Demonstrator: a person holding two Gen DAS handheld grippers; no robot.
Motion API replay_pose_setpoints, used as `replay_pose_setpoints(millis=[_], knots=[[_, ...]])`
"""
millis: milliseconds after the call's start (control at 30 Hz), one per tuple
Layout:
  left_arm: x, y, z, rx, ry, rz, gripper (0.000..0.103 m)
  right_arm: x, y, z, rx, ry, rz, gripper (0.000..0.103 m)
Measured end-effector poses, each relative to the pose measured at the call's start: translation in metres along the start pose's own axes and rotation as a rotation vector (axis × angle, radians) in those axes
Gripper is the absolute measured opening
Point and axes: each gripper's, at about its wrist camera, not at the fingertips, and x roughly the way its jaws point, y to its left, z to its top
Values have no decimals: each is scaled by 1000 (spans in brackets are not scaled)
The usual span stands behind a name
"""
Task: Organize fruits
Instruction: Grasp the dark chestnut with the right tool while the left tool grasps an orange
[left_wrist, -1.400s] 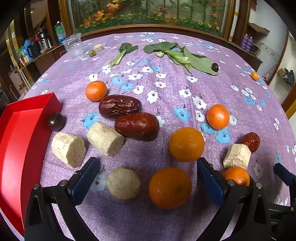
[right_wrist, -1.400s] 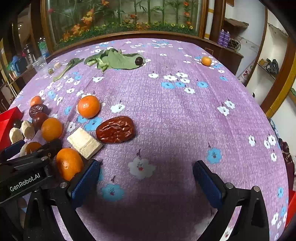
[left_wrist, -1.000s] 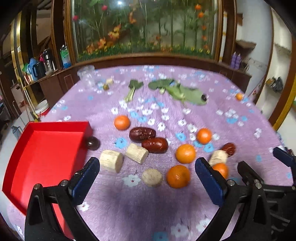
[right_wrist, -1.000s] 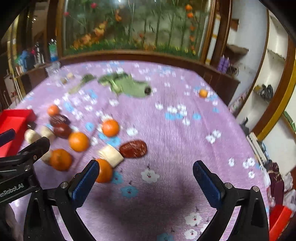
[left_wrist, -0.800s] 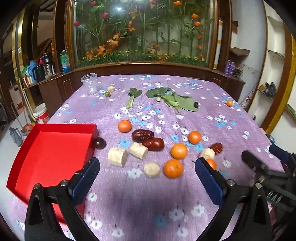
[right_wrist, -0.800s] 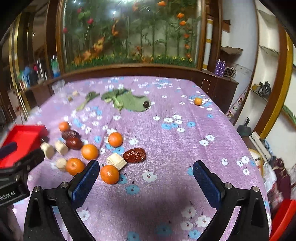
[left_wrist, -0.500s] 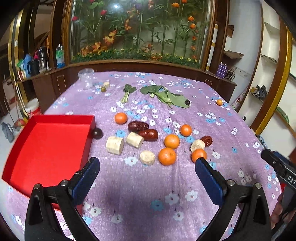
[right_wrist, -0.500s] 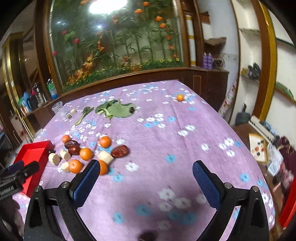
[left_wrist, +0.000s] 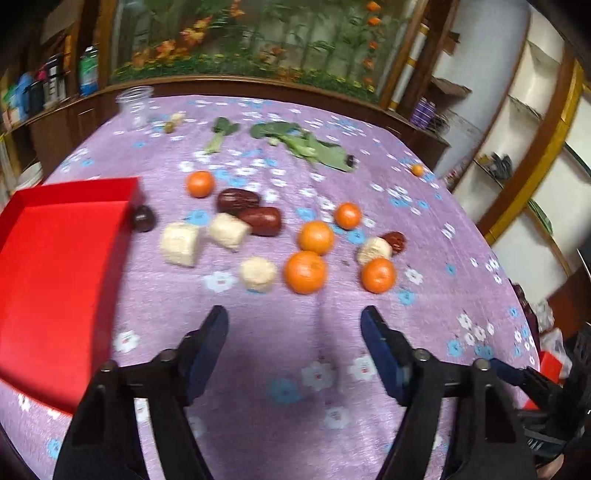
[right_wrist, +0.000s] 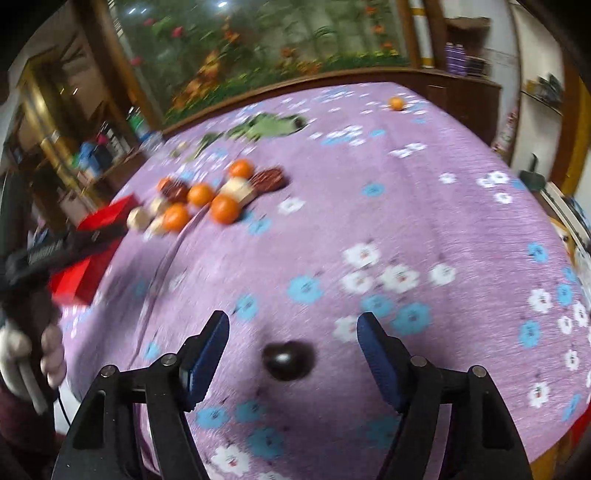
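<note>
On the purple flowered cloth, several oranges (left_wrist: 305, 272), dark red dates (left_wrist: 264, 221) and pale sugarcane chunks (left_wrist: 181, 244) lie in a cluster. A red tray (left_wrist: 55, 266) sits at the left, with a dark round fruit (left_wrist: 143, 219) at its corner. My left gripper (left_wrist: 295, 347) is open and empty, short of the cluster. My right gripper (right_wrist: 291, 349) is open around a dark round fruit (right_wrist: 289, 361) on the cloth, not touching it. The cluster (right_wrist: 207, 199) and the tray (right_wrist: 99, 229) lie far left in the right wrist view.
Green leaves (left_wrist: 306, 146), a clear plastic cup (left_wrist: 135, 107) and a lone small orange (left_wrist: 417, 170) lie at the far side. The table's edge (right_wrist: 554, 206) drops off on the right. The other hand-held gripper (right_wrist: 55, 254) shows at the left.
Both grippers pulled back and rose from the cluster, then the left came closer again. The right swung to the near right of the table, now over a dark fruit. Jaws narrowed slightly.
</note>
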Motion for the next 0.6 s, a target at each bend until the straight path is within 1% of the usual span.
replay_pose_setpoints(millis=[33,67,133,200,300,400,600], knots=[[4,-6,2,19,12,-17,61,2,2,-1,-8,4,4,76],[9,-13,4,36,22,-29,60,4,4,-2,-18,8,3,76],[18,-24,8,71,32,-34,60,9,6,-4,-41,16,-11,73],[29,-36,13,107,36,-24,60,13,7,-6,-54,28,-14,61],[48,-50,22,140,54,-38,59,14,12,-8,-91,20,-38,55],[66,-62,27,167,76,-62,59,13,11,-8,-100,20,-41,54],[92,-78,26,225,101,-40,59,11,11,-12,-116,17,-47,53]])
